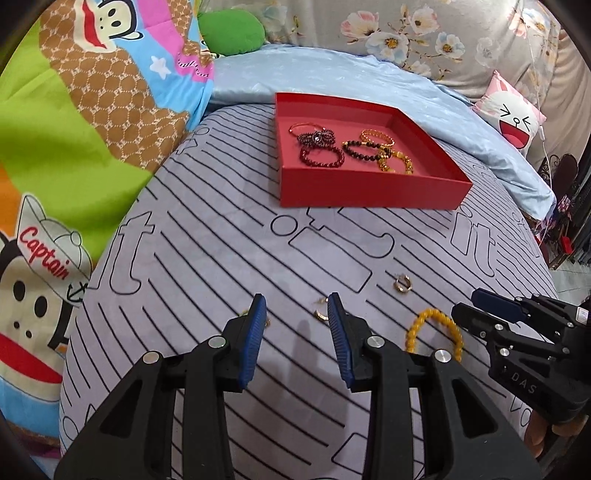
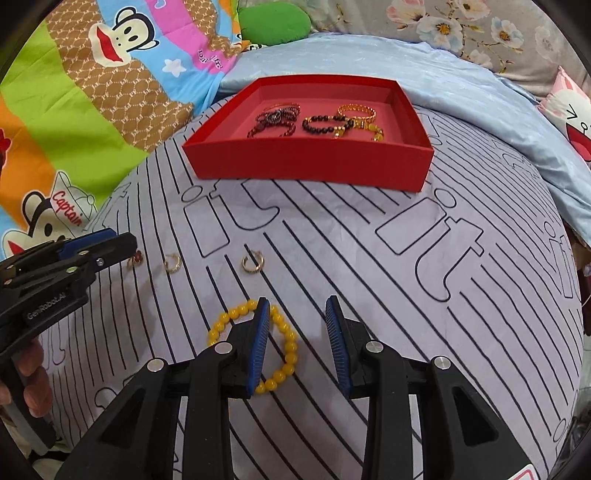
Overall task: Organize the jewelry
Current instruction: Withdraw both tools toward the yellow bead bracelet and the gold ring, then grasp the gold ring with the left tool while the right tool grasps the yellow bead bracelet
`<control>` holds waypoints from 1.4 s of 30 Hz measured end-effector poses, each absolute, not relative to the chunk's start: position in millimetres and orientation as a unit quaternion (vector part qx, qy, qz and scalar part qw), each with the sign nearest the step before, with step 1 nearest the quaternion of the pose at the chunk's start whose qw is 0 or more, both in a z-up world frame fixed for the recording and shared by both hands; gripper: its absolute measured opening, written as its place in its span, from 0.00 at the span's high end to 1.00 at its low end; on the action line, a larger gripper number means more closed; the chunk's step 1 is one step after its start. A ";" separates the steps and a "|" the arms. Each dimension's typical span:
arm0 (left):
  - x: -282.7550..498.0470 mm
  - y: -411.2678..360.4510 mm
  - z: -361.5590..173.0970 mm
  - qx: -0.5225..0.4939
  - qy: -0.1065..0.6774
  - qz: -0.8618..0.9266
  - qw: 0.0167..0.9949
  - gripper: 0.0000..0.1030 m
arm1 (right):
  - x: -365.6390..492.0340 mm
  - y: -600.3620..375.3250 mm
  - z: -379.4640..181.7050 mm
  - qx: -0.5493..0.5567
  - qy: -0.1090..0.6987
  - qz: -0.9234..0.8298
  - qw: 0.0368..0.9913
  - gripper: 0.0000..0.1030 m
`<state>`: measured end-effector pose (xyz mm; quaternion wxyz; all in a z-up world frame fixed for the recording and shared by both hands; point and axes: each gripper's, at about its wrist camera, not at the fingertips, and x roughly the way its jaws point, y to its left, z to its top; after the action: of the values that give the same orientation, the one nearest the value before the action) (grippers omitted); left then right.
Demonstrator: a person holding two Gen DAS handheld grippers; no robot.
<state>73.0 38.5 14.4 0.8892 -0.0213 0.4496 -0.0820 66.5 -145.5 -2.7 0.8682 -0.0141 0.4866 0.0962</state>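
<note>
A red box [image 1: 369, 188] [image 2: 306, 162] sits on the striped grey bedsheet and holds several bead bracelets [image 1: 322, 157] [image 2: 321, 123]. My left gripper [image 1: 297, 306] [image 2: 122, 242] is open just above the sheet, nothing between its pads. A gold earring [image 1: 321, 314] [image 2: 172, 263] lies beside its right finger, and another gold piece [image 1: 267, 323] [image 2: 135, 260] peeks out behind its left finger. A third earring [image 1: 402, 282] [image 2: 253, 263] lies further right. My right gripper [image 2: 297, 305] [image 1: 469, 304] is open over a yellow bead bracelet [image 2: 288, 347] [image 1: 434, 332]; its left finger covers part of the ring.
A bright cartoon-monkey blanket [image 1: 92, 129] borders the sheet on the left. A light blue cover [image 1: 332, 74] and a green cushion [image 1: 231, 31] lie behind the box. A pink cartoon pillow [image 1: 513, 118] sits far right, where the bed edge drops off.
</note>
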 end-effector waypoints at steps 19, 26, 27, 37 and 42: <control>64.3 66.2 -10.2 -0.028 0.470 -0.045 0.881 0.63 | 64.9 -135.7 -21.4 -0.034 0.494 0.099 0.863 0.82; 76.7 62.0 -18.8 -0.027 0.474 -0.045 0.879 0.63 | 69.8 -140.9 -21.9 -0.027 0.494 0.095 0.864 0.92; 78.5 61.7 -20.2 -0.028 0.475 -0.045 0.878 0.63 | 70.3 -141.1 -21.9 -0.027 0.494 0.095 0.864 0.93; 85.9 52.9 -22.6 -0.018 0.469 -0.050 0.882 0.64 | 72.1 -142.5 -21.2 -0.019 0.496 0.095 0.863 0.93; 86.8 50.7 -21.8 -0.019 0.469 -0.060 0.881 0.78 | 72.4 -143.0 -20.9 -0.017 0.497 0.095 0.863 0.93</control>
<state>86.8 50.7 -21.8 0.8810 -0.0191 0.4689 -0.0599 72.4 -143.0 -20.9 0.8625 -0.0172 0.4967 0.0951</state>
